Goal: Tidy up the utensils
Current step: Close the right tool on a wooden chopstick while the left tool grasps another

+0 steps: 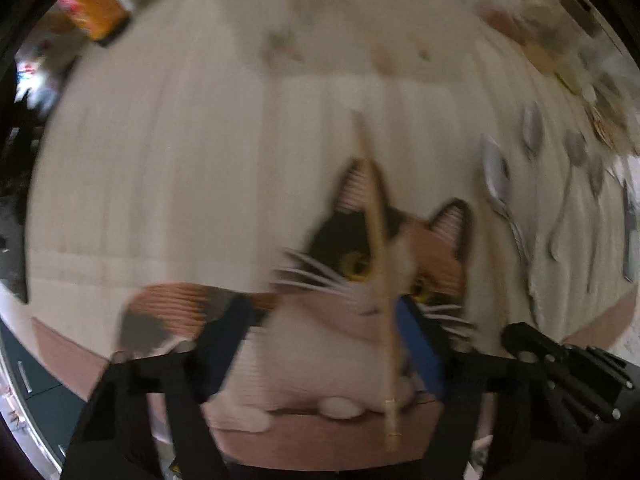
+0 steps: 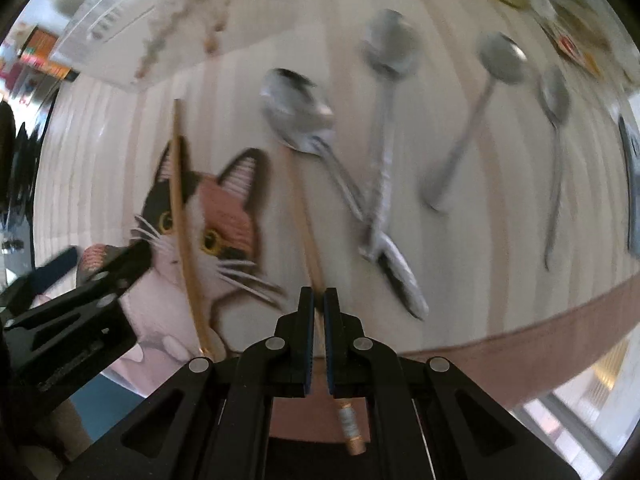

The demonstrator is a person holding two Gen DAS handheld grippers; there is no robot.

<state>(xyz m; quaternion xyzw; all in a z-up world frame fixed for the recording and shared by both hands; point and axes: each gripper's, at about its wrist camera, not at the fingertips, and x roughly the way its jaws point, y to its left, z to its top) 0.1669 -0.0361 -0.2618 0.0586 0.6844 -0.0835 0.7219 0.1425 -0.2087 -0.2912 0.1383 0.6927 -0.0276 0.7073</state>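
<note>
My right gripper (image 2: 319, 300) is shut on a wooden chopstick (image 2: 302, 216) that points away over the cat-print placemat (image 2: 460, 280). A second chopstick (image 2: 182, 216) lies on the cat picture to the left. In the left wrist view that chopstick (image 1: 380, 248) runs between my left gripper's blue-padded fingers (image 1: 420, 344); the left gripper (image 1: 324, 320) is open around it. Several metal spoons (image 2: 298, 112) lie on the mat ahead and to the right; they show at the right edge of the left wrist view (image 1: 496, 176). The left gripper's body shows at the lower left of the right wrist view (image 2: 72, 312).
A clear plastic tray (image 2: 132, 28) sits at the mat's far left edge. Cards and packets (image 2: 576, 48) lie at the far right. A dark flat object (image 2: 632, 184) lies at the mat's right edge. The mat's pink border (image 2: 520, 344) runs along the near side.
</note>
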